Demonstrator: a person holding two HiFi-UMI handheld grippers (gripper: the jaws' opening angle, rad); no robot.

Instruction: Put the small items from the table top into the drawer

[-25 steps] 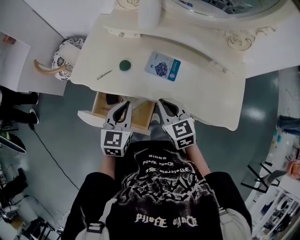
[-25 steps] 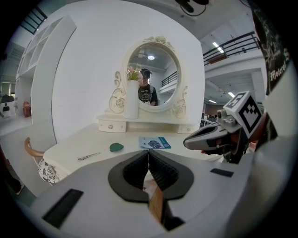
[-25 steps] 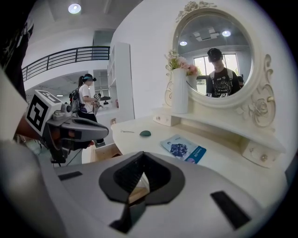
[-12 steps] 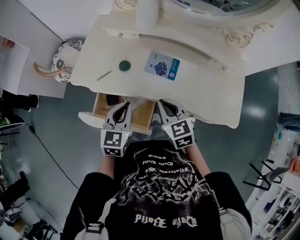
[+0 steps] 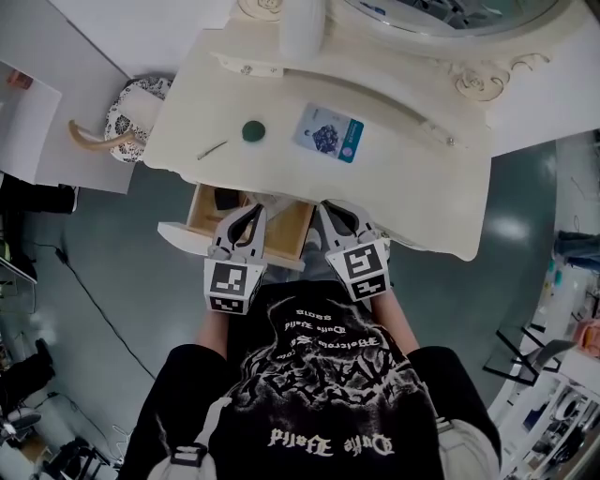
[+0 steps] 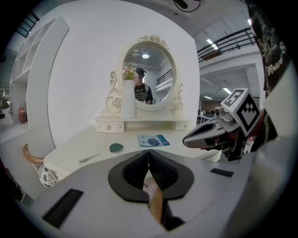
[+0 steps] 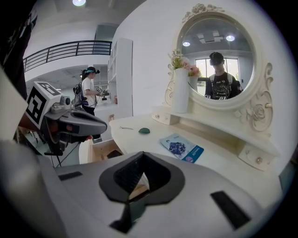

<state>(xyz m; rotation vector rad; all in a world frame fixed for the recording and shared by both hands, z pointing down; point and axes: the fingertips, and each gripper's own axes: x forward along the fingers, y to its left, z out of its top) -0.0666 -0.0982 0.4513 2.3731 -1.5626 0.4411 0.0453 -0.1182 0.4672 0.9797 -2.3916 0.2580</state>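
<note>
On the cream dressing table (image 5: 412, 187) lie a green round item (image 5: 251, 131), a thin hairpin (image 5: 211, 150) and a blue-and-white packet (image 5: 327, 133). Below the table's front edge the wooden drawer (image 5: 202, 208) stands pulled out, with a dark item (image 5: 225, 199) inside. My left gripper (image 5: 249, 209) hangs shut and empty over the drawer. Beside it my right gripper (image 5: 325, 205) is shut and empty too, at the table's front edge. In the left gripper view the green item (image 6: 116, 147), the packet (image 6: 153, 140) and the hairpin (image 6: 90, 159) lie ahead of the jaws.
A white vase (image 5: 302, 23) and an oval mirror (image 5: 450, 14) stand at the table's back, on a shelf with small drawers (image 5: 246, 67). A patterned stool (image 5: 127, 117) with a curved wooden part sits left of the table. A person (image 7: 88, 95) stands far off.
</note>
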